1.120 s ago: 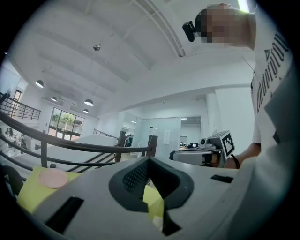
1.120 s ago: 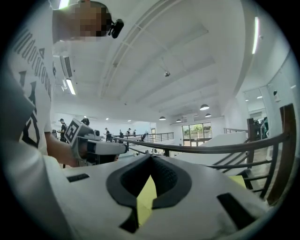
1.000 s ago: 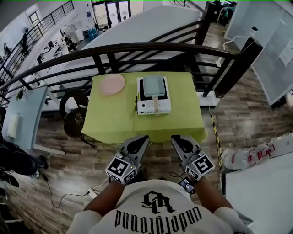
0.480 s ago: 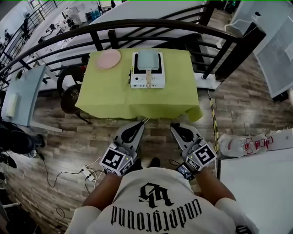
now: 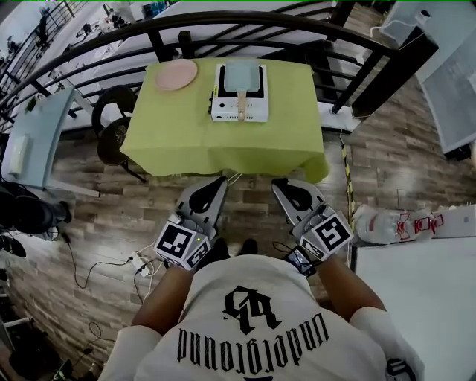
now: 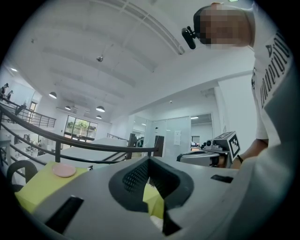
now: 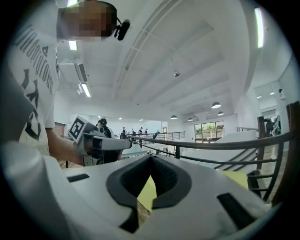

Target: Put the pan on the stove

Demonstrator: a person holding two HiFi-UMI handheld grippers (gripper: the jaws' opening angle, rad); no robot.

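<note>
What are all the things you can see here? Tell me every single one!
table: one, covered with a lime-green cloth, next to the railing
plate: one, pink, far left corner of the table
stove: one, white, far side of the table, right of the plate
pan: one, pale grey-green with a wooden handle, on the stove
railing: one, black, curving behind the table
round discs: two, black, on the floor left of the table
power strip: one, white, on the wooden floor with cables
left gripper: one, grey, shut and empty, held short of the table
right gripper: one, grey, shut and empty, beside the left gripper
</note>
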